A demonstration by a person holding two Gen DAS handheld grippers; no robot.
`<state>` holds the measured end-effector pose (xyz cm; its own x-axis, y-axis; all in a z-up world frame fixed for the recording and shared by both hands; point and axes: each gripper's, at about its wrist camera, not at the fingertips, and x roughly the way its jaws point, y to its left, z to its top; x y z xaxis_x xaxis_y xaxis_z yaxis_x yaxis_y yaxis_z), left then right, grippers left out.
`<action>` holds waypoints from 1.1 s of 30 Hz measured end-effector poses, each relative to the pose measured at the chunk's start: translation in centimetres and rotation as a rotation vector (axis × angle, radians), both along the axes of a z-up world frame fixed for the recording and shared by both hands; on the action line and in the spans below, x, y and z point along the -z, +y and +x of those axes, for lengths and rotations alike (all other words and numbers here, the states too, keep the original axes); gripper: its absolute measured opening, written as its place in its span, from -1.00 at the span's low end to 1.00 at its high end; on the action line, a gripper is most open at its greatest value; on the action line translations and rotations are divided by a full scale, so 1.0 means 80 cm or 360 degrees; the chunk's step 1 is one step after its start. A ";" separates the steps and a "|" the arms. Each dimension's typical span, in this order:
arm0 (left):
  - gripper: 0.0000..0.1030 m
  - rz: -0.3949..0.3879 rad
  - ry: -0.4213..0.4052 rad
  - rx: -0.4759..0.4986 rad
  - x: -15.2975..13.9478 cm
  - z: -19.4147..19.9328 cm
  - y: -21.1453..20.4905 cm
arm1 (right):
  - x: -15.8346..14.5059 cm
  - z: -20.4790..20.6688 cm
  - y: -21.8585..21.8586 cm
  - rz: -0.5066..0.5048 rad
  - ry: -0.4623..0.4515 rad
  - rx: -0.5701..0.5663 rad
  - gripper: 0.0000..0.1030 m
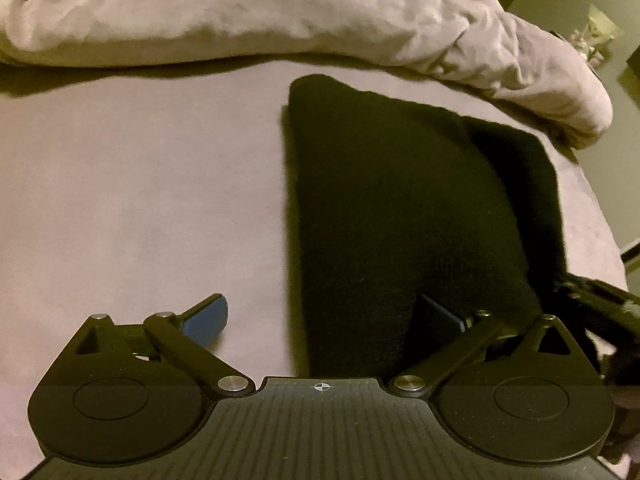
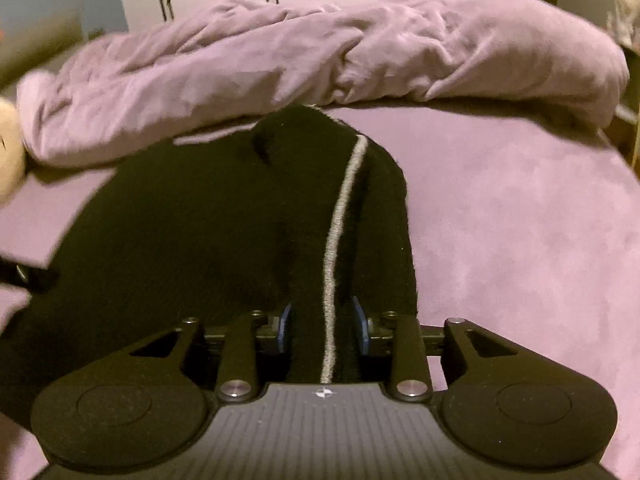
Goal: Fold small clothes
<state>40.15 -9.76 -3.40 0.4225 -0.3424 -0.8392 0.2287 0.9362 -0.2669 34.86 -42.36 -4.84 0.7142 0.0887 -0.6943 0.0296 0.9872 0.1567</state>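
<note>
Across the mauve velvety bedsheet [image 2: 520,220] lay the black knit garment with a pale stripe [image 2: 240,220], seemingly mid-fold with more to do, my right gripper [image 2: 323,326] clamped on its near edge, my left gripper [image 1: 326,316] spread wide, gripping nothing.

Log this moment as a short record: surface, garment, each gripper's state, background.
surface: purple bed sheet
garment: black garment with a white stripe, lying on the sheet
left gripper: open, near edge of the garment between its fingers
right gripper: shut on the striped fold
background: bunched purple blanket behind the garment
</note>
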 end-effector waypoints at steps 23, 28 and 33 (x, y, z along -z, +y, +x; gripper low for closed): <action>1.00 -0.0057 -0.0330 -0.0508 0.028 0.085 -0.084 | 0.003 0.062 0.062 -0.0394 -0.0499 0.0407 0.60; 1.00 -0.0082 -0.0446 -0.0503 0.046 0.079 -0.085 | 0.033 0.065 0.040 -0.0233 -0.0483 0.0460 0.71; 1.00 -0.0090 -0.0404 -0.0486 0.049 0.093 -0.087 | 0.051 0.082 0.008 0.0037 -0.0407 0.0490 0.84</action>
<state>47.58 -16.73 -7.30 0.7036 -0.2116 -0.6784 0.0076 0.9568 -0.2906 41.41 -41.75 -8.89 0.8593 -0.1429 -0.4912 0.2807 0.9344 0.2192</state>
